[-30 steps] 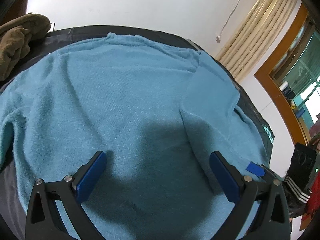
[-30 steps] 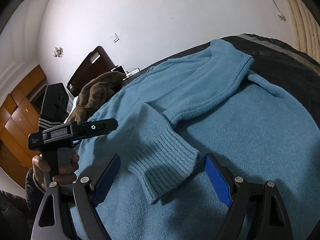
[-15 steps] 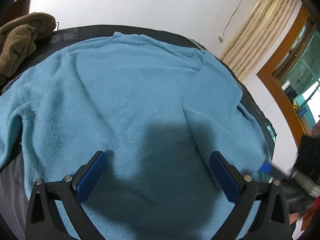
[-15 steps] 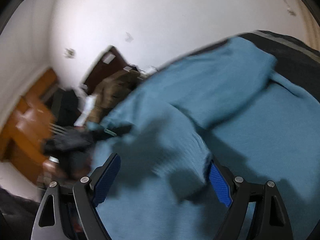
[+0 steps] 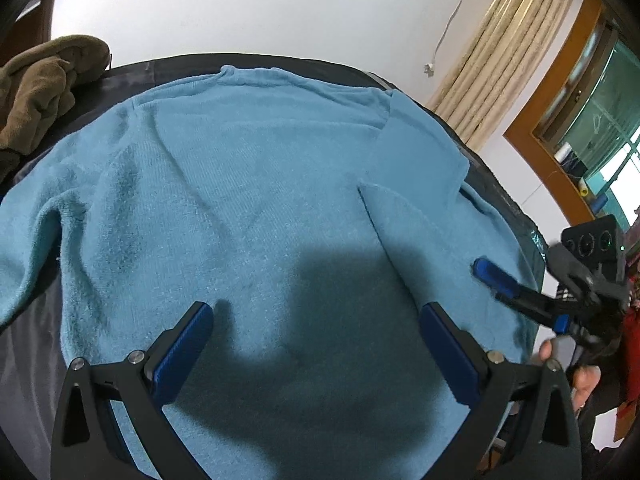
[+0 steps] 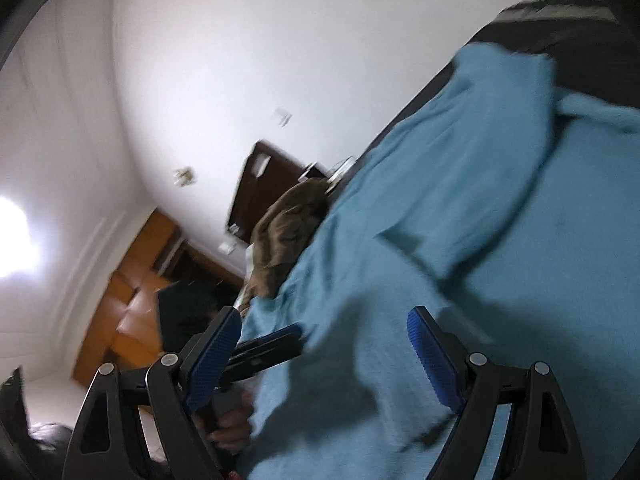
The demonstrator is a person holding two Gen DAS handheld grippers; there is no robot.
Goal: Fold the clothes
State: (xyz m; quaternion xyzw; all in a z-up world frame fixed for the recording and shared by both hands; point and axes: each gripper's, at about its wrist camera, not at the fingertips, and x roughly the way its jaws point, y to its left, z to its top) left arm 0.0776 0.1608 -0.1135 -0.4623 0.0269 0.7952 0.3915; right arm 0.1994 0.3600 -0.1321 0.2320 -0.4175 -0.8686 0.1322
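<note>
A light blue sweater (image 5: 248,184) lies spread flat on a dark table (image 5: 132,74), with one sleeve (image 5: 416,160) folded inward across the body. My left gripper (image 5: 316,320) hovers open over the sweater's lower middle, nothing between its blue pads. At the sweater's right edge, my right gripper (image 5: 500,282) reaches in, held by a hand (image 5: 584,384). In the blurred, tilted right wrist view, the right gripper (image 6: 324,320) is open over the sweater (image 6: 500,280), below the folded sleeve (image 6: 480,184). The left gripper (image 6: 272,344) shows behind its left finger.
A brown garment (image 5: 36,84) is heaped at the table's far left corner and also shows as the brown garment (image 6: 288,224). Cream curtains (image 5: 500,60) and a wood-framed window (image 5: 592,120) stand to the right. A wooden cabinet (image 6: 132,296) stands by the white wall.
The right gripper has rolled and swung, tilting its view; the sleeve cuff no longer lies between its fingers. In the left view it reaches further over the sweater. The left gripper shifted slightly.
</note>
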